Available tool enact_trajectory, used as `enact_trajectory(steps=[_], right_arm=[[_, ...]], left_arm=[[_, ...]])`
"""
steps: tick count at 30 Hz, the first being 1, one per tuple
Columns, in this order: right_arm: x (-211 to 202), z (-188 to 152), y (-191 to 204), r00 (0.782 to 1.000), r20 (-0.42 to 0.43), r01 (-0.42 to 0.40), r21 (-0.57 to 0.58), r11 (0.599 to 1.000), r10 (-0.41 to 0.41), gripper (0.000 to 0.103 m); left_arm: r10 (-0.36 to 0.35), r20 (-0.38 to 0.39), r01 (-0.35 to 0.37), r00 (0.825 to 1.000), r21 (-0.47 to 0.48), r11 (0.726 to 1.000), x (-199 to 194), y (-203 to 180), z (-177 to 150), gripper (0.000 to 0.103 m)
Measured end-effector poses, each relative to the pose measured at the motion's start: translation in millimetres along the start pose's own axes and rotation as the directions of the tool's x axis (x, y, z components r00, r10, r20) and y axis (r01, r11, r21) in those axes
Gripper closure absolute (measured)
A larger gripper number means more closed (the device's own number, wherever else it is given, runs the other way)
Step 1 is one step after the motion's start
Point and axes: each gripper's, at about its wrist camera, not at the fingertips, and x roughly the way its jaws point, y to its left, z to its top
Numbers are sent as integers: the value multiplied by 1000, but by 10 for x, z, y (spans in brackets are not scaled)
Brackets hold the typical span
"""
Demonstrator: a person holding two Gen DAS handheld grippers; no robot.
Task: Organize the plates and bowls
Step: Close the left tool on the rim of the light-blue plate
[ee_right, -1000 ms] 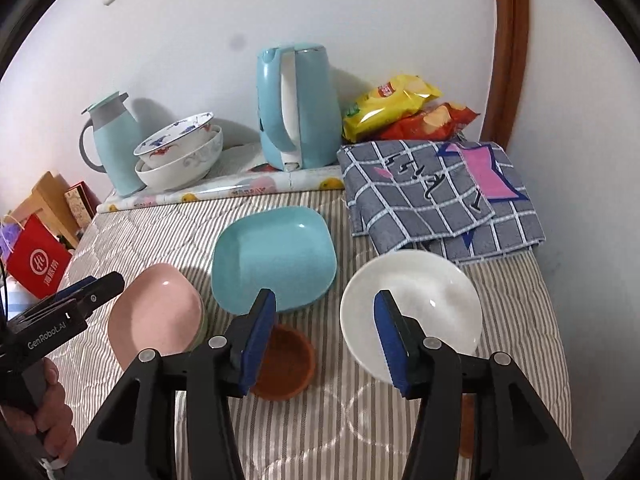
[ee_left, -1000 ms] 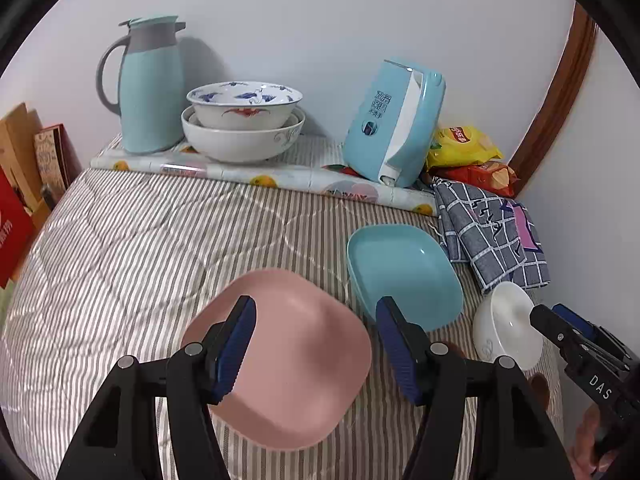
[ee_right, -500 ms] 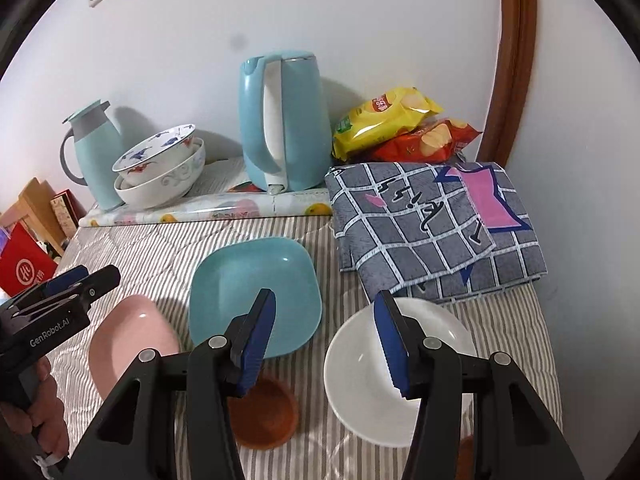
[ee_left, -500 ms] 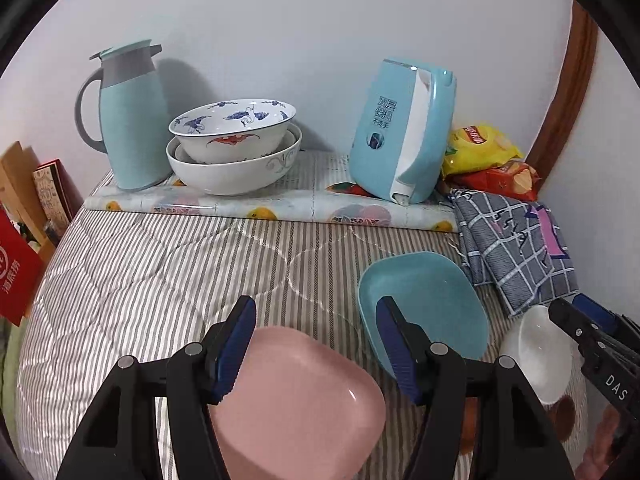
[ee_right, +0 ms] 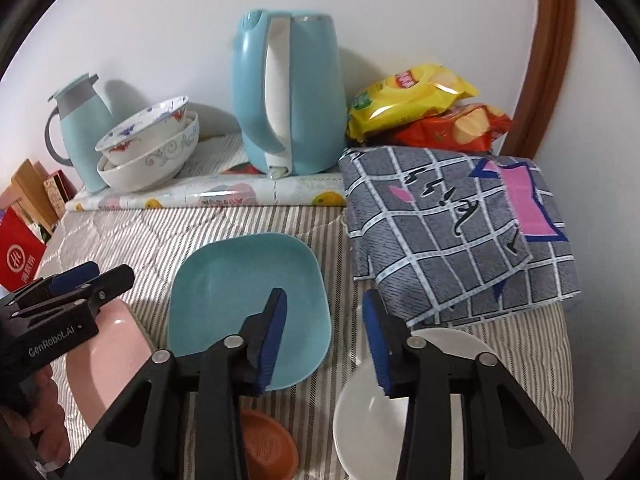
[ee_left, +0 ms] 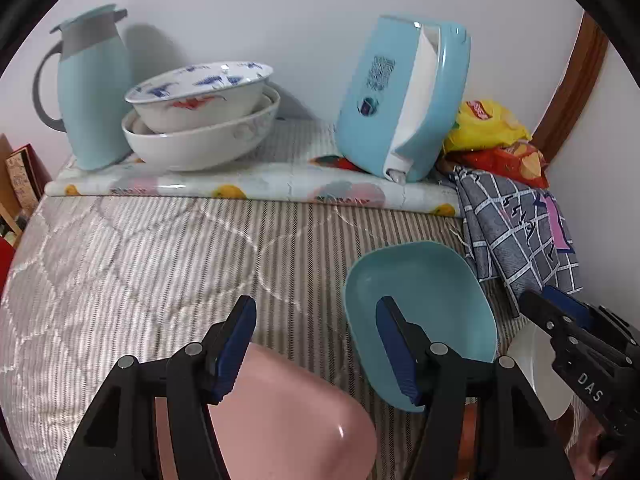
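Note:
A pink square plate (ee_left: 288, 412) lies on the striped cloth under my open, empty left gripper (ee_left: 316, 344); it also shows in the right wrist view (ee_right: 108, 360). A teal square plate (ee_left: 424, 296) (ee_right: 248, 304) lies right of it. A white round bowl (ee_right: 376, 412) (ee_left: 540, 372) sits under my open, empty right gripper (ee_right: 324, 332). A small orange dish (ee_right: 268, 444) lies near the front. Two stacked patterned bowls (ee_left: 200, 120) (ee_right: 148, 148) stand at the back left.
A teal thermos jug (ee_left: 88, 88), a blue electric kettle (ee_right: 288, 100) on a floral mat (ee_left: 256, 184), snack bags (ee_right: 424, 108) and a folded checked cloth (ee_right: 460, 232) line the back and right. Boxes and a red bag (ee_right: 20, 256) stand at the left.
Both grippers have moved forward and lower toward the back of the table. The plates and bowl now sit lower and nearer in both views. Nothing was grasped.

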Motion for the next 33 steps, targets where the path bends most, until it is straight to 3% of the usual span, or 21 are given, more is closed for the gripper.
enact_trajectory(steps=[13,21,26,33], right_arm=[[416,43,57,997,-71,-12,-20,1000,10,72],[597,65,40,994,-111,-17,-15,1000,15,72],[669,70,25,992,-127,-15,-11,1000,13,74],[669,66,22,987,-163,-3,-31,1000,-2,75]], left_arm=[[-52,-85,49,995,-34,998,404,-57,-15,49],[-79,-133,72,988,-58,996,597,-86,-36,60],[-89,-135,82,987,-58,995,671,-126,-29,70],[-76,-119,71,990,-47,996,727,-171,30,71]])
